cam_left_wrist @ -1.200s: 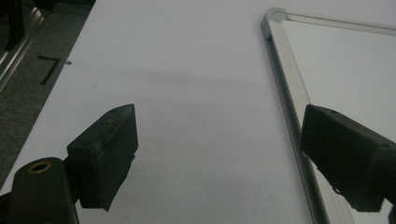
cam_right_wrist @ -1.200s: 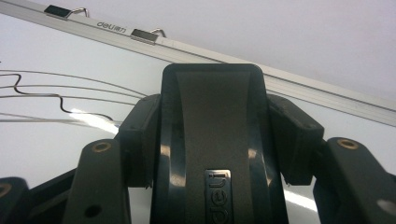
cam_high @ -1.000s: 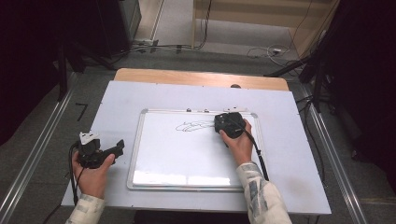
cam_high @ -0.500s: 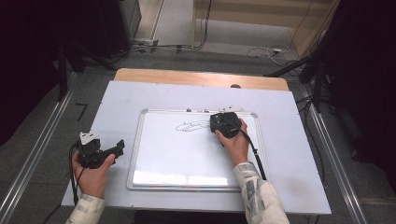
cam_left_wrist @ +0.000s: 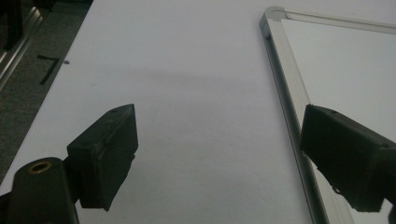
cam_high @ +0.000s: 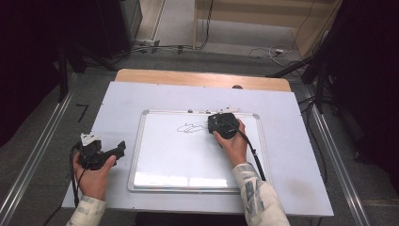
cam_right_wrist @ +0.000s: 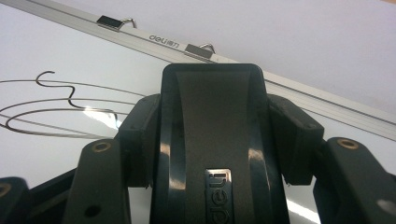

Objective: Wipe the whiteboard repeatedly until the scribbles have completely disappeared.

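The right gripper (cam_high: 217, 126) is clamping its black jaws against the two sides of a black plastic whiteboard eraser (cam_right_wrist: 212, 140), which is filling the gap between them in the right gripper view. The eraser is resting face down on the rectangular white whiteboard with a silver metal frame (cam_high: 136, 150), near that board's far edge, just to the right of a thin looping line drawing (cam_high: 190, 127). The left gripper (cam_left_wrist: 219, 154) is sitting with its jaws spread wide and nothing between them, over the pale grey table top (cam_high: 122, 101) just beside the whiteboard's left frame rail; one jaw is hanging over that rail in the left gripper view. Two small metal hanging clips (cam_right_wrist: 114, 21) are lying along the board's far frame rail, beyond the eraser. The drawing is showing as several long curved strokes with a small hook at the upper left, and the rest of the board's surface is looking bare and glossy.
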A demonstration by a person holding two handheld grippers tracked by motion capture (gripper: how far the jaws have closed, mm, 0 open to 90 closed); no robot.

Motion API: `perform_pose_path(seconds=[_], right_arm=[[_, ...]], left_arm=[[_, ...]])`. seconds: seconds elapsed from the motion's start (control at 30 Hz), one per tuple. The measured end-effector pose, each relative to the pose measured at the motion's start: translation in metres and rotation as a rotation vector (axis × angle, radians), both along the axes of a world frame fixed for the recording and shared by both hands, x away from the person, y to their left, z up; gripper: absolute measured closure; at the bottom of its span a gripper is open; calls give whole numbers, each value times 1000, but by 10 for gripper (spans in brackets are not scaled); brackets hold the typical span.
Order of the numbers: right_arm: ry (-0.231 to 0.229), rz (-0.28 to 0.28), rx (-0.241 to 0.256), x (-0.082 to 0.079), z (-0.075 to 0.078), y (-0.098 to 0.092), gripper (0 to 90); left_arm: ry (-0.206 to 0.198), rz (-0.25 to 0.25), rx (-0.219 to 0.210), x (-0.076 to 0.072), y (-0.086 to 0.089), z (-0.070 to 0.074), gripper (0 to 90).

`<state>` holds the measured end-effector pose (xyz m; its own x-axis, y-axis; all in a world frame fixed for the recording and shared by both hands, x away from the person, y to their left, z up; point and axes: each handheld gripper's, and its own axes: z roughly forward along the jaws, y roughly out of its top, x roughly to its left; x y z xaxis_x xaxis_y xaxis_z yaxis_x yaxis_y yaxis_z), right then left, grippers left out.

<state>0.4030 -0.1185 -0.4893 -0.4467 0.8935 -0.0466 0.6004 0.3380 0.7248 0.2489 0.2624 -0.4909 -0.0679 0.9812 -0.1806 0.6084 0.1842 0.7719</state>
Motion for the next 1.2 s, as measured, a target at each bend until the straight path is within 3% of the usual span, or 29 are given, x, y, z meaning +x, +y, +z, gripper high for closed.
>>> perform_pose_path(seconds=[1.2], right_arm=[[1,71,-12,0,0,31,394]], left_arm=[[-2,1,-7,-1,1,1,127]])
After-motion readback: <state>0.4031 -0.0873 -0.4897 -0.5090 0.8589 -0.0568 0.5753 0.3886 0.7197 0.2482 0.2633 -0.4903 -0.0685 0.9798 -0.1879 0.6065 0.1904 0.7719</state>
